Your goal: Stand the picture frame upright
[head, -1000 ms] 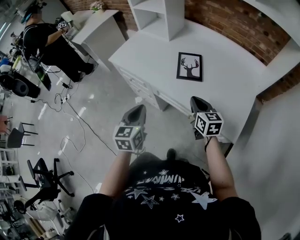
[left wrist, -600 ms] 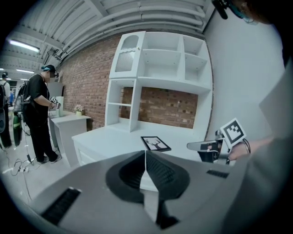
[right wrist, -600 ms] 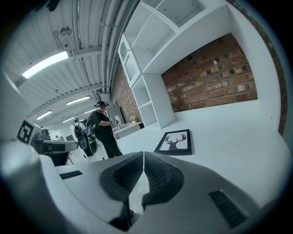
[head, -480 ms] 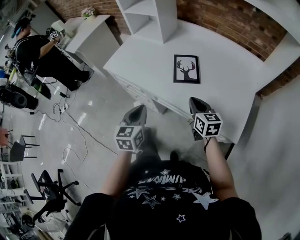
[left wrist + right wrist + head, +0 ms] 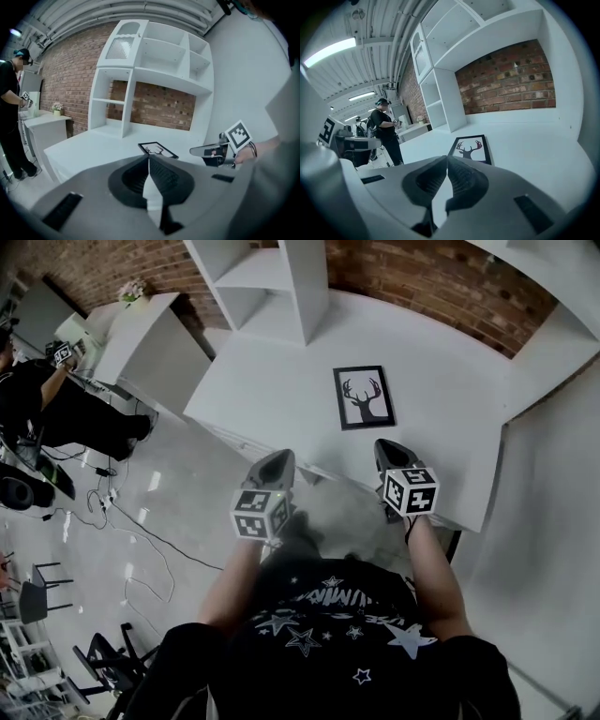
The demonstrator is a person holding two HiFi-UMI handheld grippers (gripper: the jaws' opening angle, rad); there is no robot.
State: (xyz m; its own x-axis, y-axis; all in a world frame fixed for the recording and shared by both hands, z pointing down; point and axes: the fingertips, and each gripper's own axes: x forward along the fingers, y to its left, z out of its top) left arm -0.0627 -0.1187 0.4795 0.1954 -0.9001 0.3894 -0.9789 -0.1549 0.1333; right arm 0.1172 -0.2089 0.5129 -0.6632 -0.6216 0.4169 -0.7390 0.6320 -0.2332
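Note:
A black picture frame with a deer-antler print lies flat on the white desk. It also shows in the left gripper view as the frame and in the right gripper view as the frame. My left gripper hangs shut and empty in front of the desk's near edge. My right gripper is shut and empty over the desk's near edge, just short of the frame. Neither touches the frame.
White shelving stands at the desk's back against a brick wall. A second white table is to the left. A person in black stands far left with cables on the floor.
The view has shifted toward the desk: the frame now sits lower and nearer the grippers. Both grippers stay shut and keep about the same pose.

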